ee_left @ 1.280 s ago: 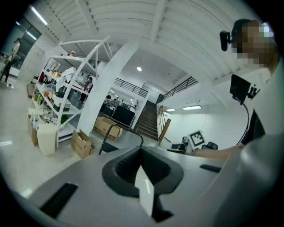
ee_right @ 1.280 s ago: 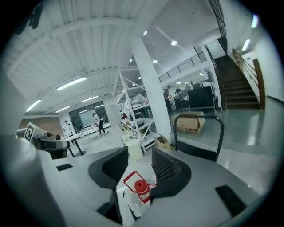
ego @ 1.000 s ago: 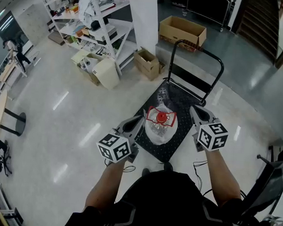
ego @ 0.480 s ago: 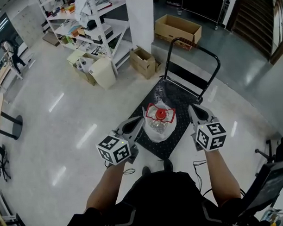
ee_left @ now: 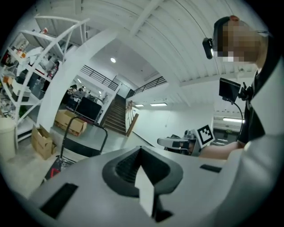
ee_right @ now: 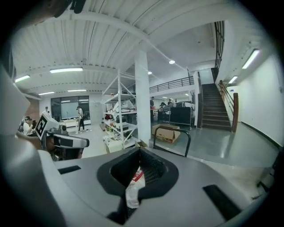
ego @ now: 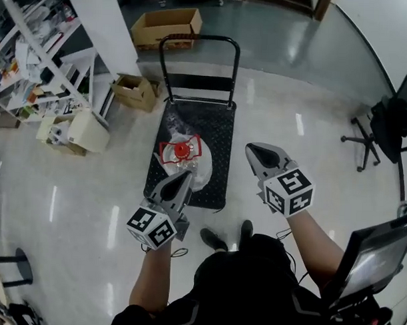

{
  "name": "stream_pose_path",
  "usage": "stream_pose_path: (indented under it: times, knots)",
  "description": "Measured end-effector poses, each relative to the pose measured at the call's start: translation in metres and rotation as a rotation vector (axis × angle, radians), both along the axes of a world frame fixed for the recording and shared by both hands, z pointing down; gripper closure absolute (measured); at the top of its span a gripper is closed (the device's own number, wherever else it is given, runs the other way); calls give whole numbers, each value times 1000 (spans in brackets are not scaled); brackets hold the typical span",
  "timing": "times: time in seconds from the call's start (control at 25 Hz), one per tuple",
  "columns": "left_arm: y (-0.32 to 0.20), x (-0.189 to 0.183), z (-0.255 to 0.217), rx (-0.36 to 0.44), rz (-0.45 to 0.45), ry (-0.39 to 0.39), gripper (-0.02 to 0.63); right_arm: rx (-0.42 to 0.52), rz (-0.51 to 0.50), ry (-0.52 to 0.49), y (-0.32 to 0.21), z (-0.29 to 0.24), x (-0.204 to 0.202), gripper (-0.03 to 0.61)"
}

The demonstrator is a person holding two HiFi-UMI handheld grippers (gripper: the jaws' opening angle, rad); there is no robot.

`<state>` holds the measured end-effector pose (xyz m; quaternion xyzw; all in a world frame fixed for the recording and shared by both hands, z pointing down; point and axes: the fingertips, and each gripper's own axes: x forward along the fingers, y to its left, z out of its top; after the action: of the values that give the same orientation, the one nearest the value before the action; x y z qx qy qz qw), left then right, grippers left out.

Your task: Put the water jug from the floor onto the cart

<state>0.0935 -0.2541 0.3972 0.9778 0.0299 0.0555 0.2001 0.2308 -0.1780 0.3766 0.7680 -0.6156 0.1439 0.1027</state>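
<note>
Left gripper (ego: 181, 181): jaws closed tip to tip, nothing gripped. Held in the air over the near left corner of the black platform cart with tubular push handle (ego: 218, 136), apart from the clear plastic water jug with red cap and red carry frame (ego: 193, 168).
Right gripper (ego: 260, 154): jaws closed tip to tip, nothing gripped. Held in the air over the glossy white floor (ego: 312, 96), just right of the cart's near end.
Shelving: white metal rack (ego: 34, 59) at far left, loaded with mixed goods.
Column: white square pillar (ego: 105, 22) beside the rack.
Cart: set lengthwise ahead of the person, handle at the far end, checker-plate deck facing up.
Chair: black swivel office chair (ego: 385, 121), well right of the cart.
Boxes: large open brown cardboard box (ego: 165, 27) beyond the handle; smaller brown cardboard box (ego: 134, 91) near the cart's far left corner.
Water jug: upright on the deck, on its near left half, cap upward. The left gripper view shows only a red edge (ee_left: 54, 171) on the deck, probably the jug's frame.
Shoes: black pair (ego: 214, 239) on the floor, just short of the cart's near edge.
</note>
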Motion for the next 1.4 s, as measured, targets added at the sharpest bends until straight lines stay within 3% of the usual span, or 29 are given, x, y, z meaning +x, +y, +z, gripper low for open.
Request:
stream_pose_path:
  times: [0.32,0.56,0.76,1.04,1.16,1.28,1.4]
  knots:
    - [131,26,-36,89,156,27,614,105,179,-73,164,-17,13,577]
    - [260,-7,-49,144,237,-7,615,170,191,-55,285,-42,-26,577]
    - [334,-44,-50,107,226,-31,615,164,196,-62,363,-36,-67,577]
    - [355,-131,-69,222,258,-58,614,208,253,-57,400,-50,-134,577]
    - [357,-160,-77,194,264,-8,614,215,272,-16,406,-57,-173,577]
    - [372,-199,-92,101,328,104,614,210,289,20,411,-65,-215,577]
    - [378,-241,-92,128,389,119,614,199,324,41,414,-71,-269,577]
